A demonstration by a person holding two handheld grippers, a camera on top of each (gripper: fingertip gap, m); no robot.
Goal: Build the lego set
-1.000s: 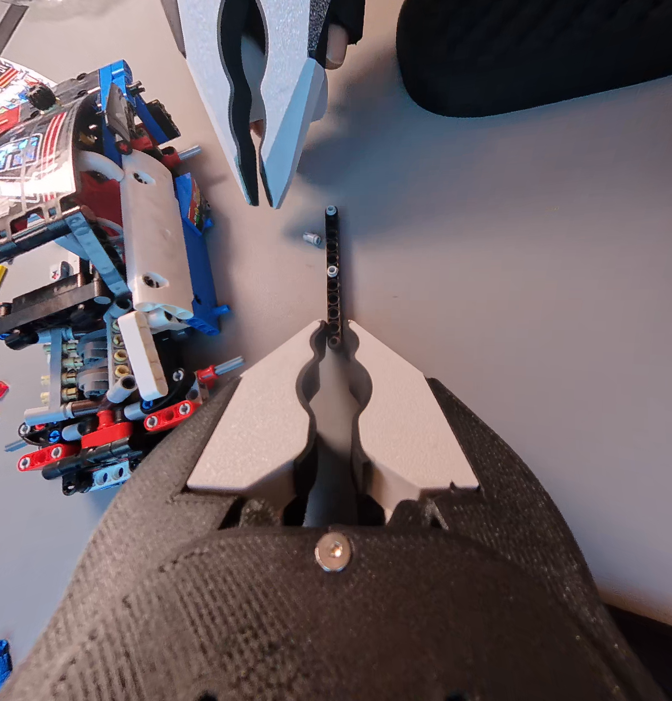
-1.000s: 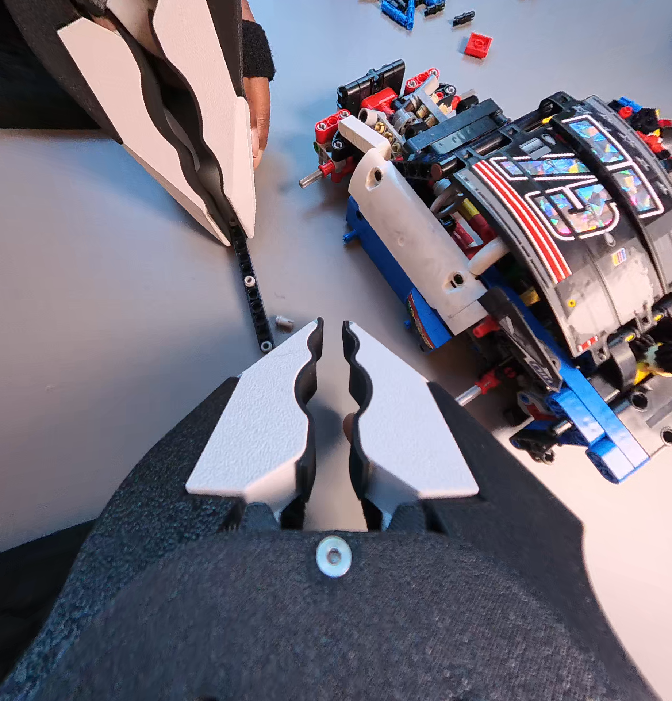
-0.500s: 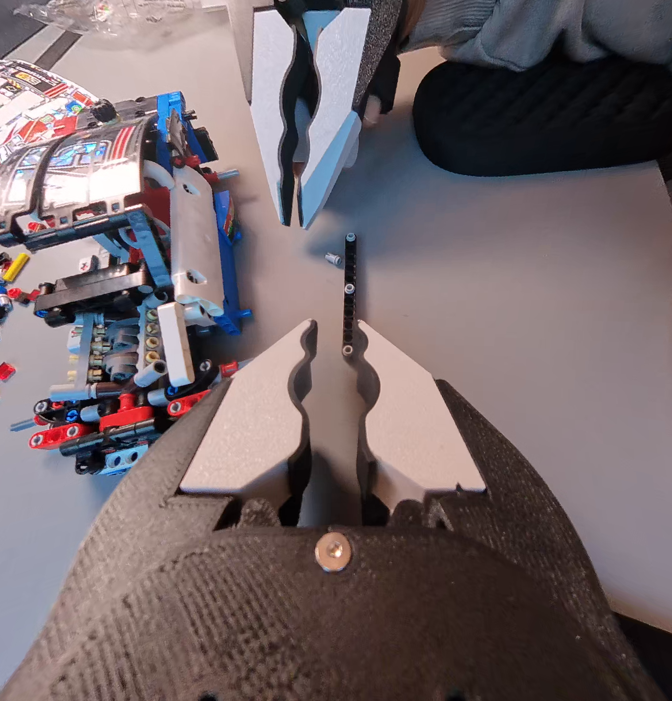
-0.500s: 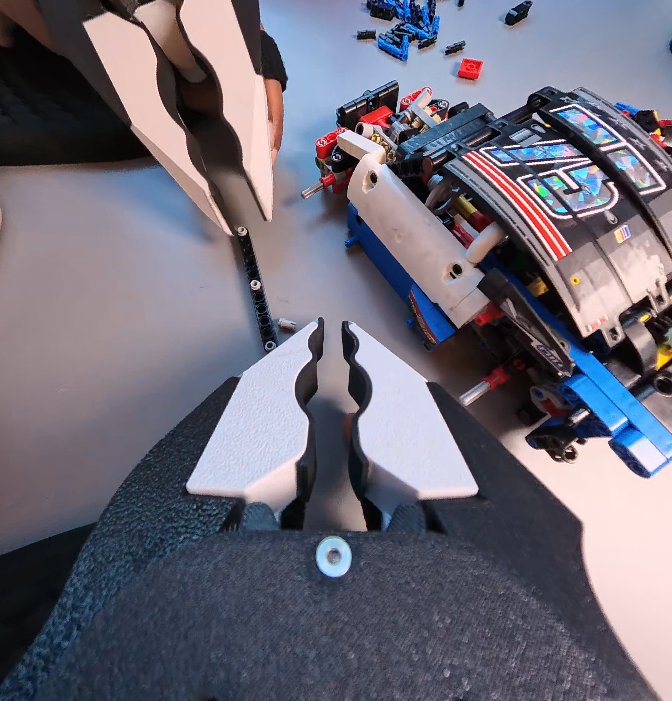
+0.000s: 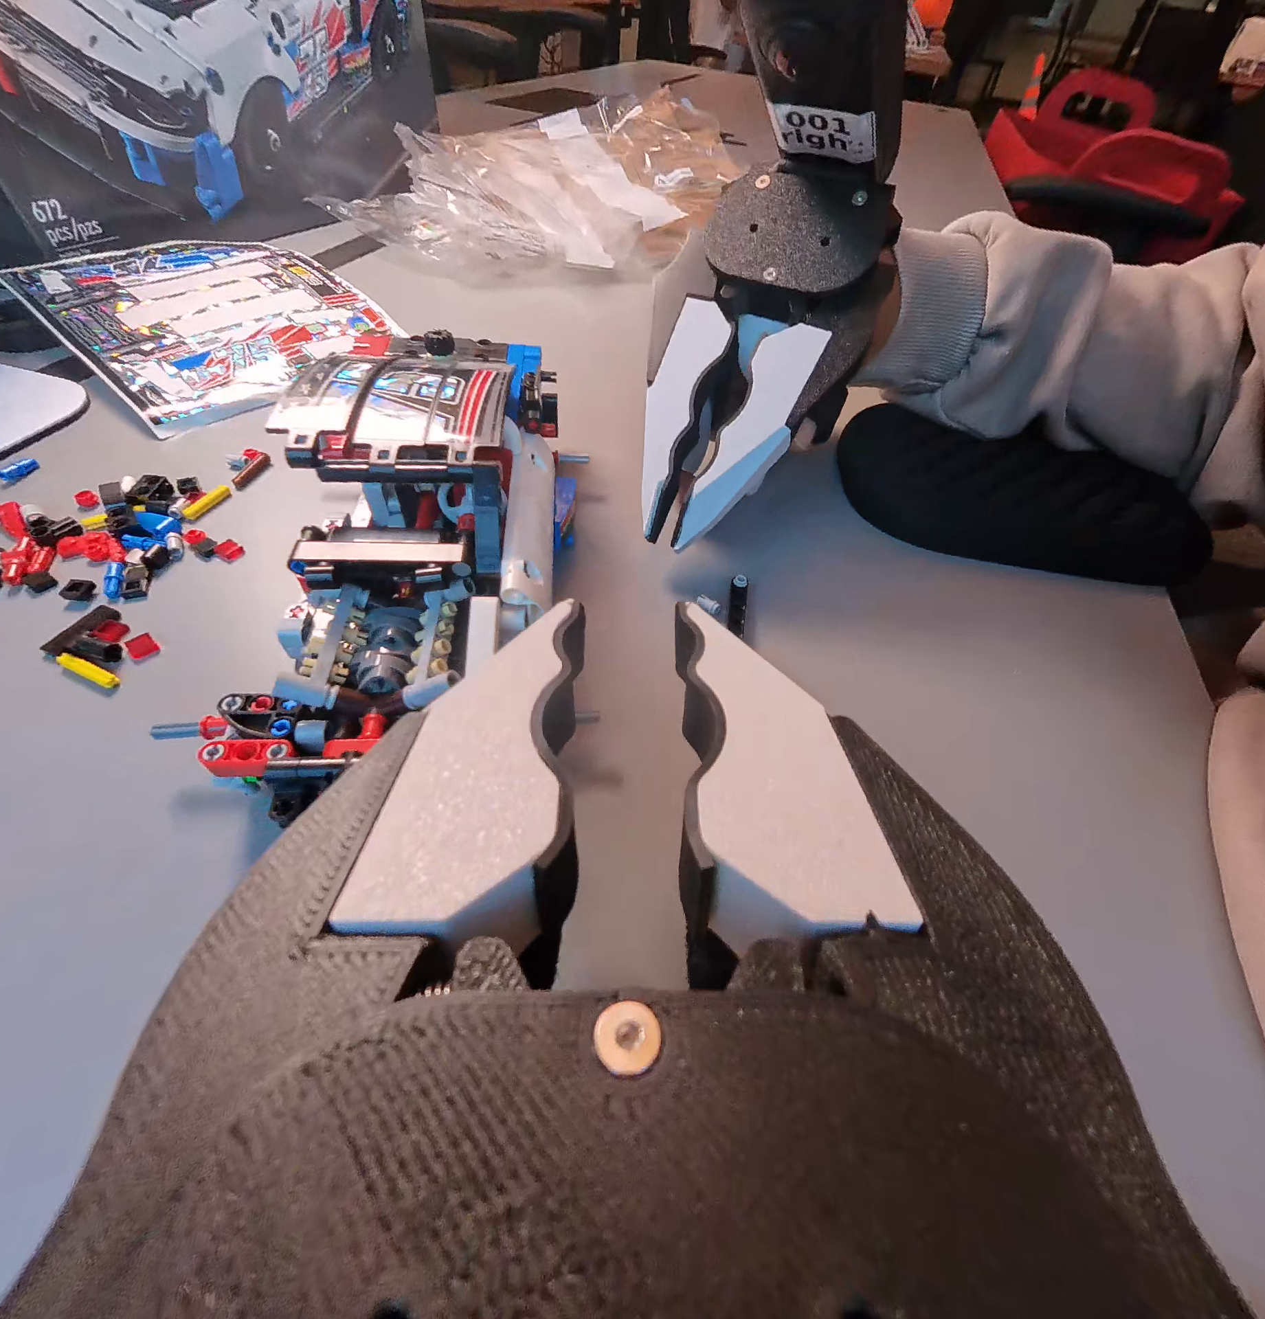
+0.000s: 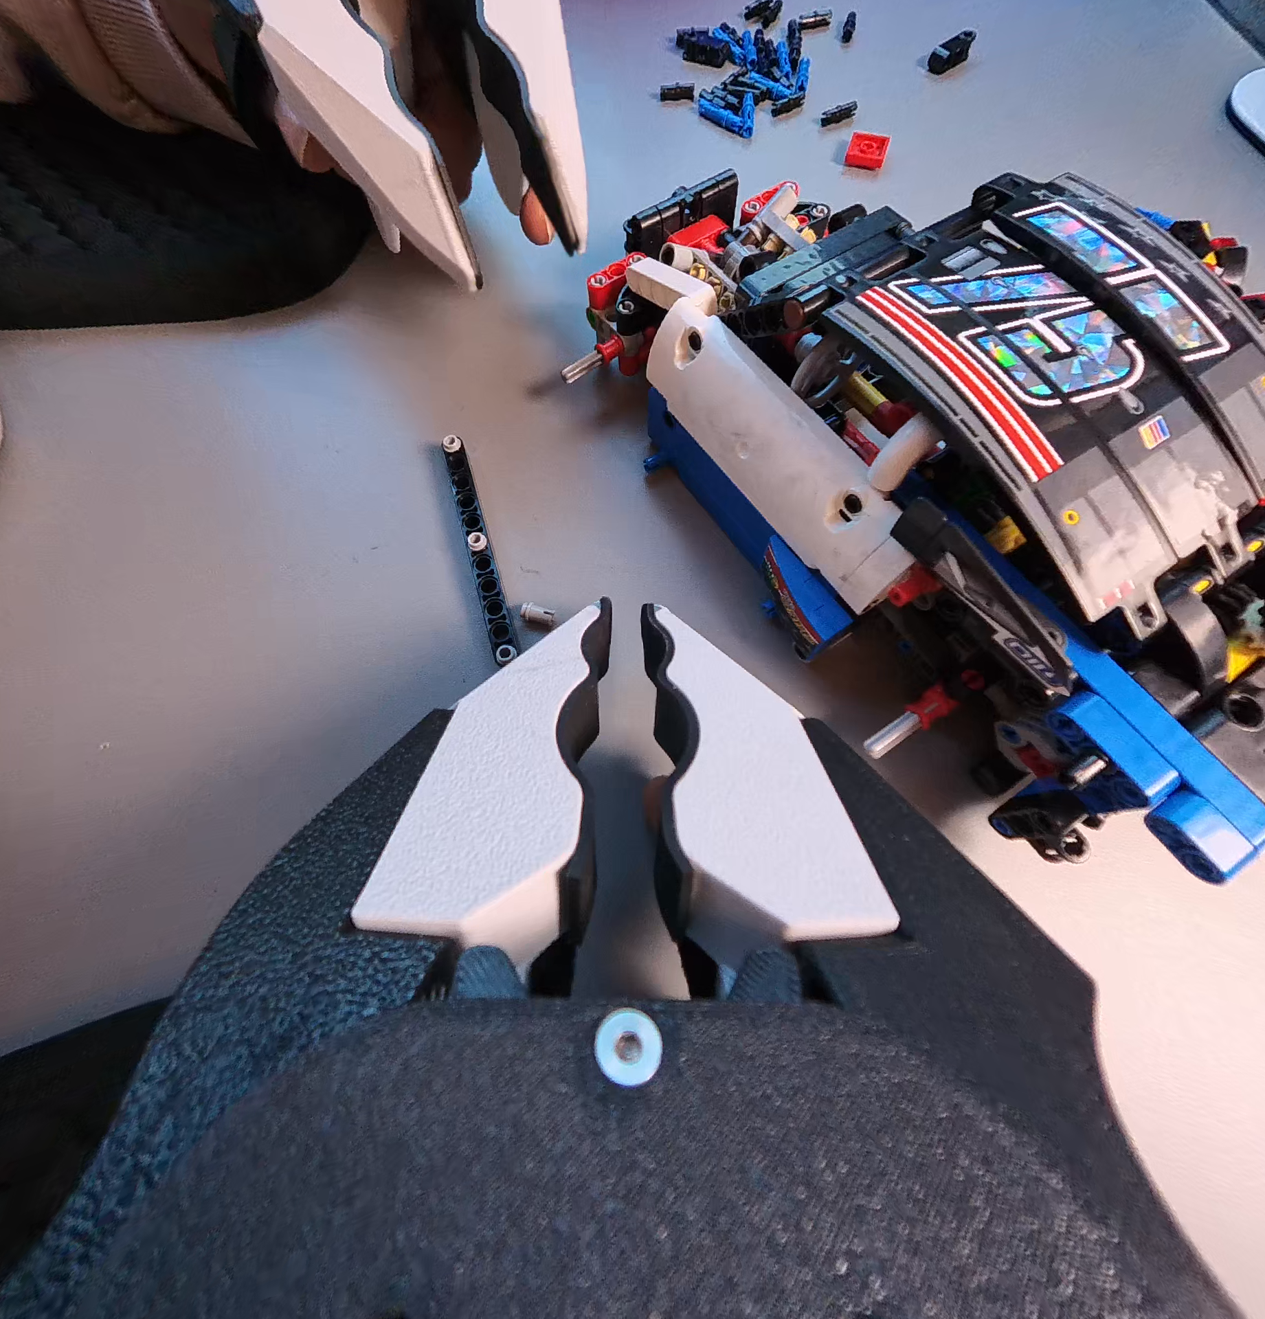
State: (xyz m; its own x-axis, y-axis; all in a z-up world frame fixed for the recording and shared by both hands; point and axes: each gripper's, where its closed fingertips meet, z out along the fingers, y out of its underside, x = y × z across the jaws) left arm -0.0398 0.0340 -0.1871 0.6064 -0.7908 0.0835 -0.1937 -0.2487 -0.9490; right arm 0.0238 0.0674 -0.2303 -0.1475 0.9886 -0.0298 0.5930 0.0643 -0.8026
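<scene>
A partly built lego car (image 5: 415,542), black, white, blue and red, lies on the grey table; it also shows in the right wrist view (image 6: 972,457). A long black beam (image 6: 476,549) lies flat on the table beside it, with a small grey pin (image 6: 536,612) next to its near end. My left gripper (image 5: 629,614) is open and empty, raised and drawn back from the beam (image 5: 738,607). My right gripper (image 6: 626,608) has its jaws nearly together with only a narrow gap and holds nothing; its tips are just right of the pin.
Loose small pieces (image 5: 101,542) lie left of the car, and blue and black pins (image 6: 743,64) beyond it. A sticker sheet (image 5: 187,328), the set's box (image 5: 151,107) and plastic bags (image 5: 558,193) are at the back. A black cushion (image 5: 1008,499) lies under a sleeve. Spacing between my two grippers at the tips: around 9 cm.
My left gripper has let go of the black beam, opened, and pulled back and up. The beam stays flat on the table. My right gripper has lifted slightly.
</scene>
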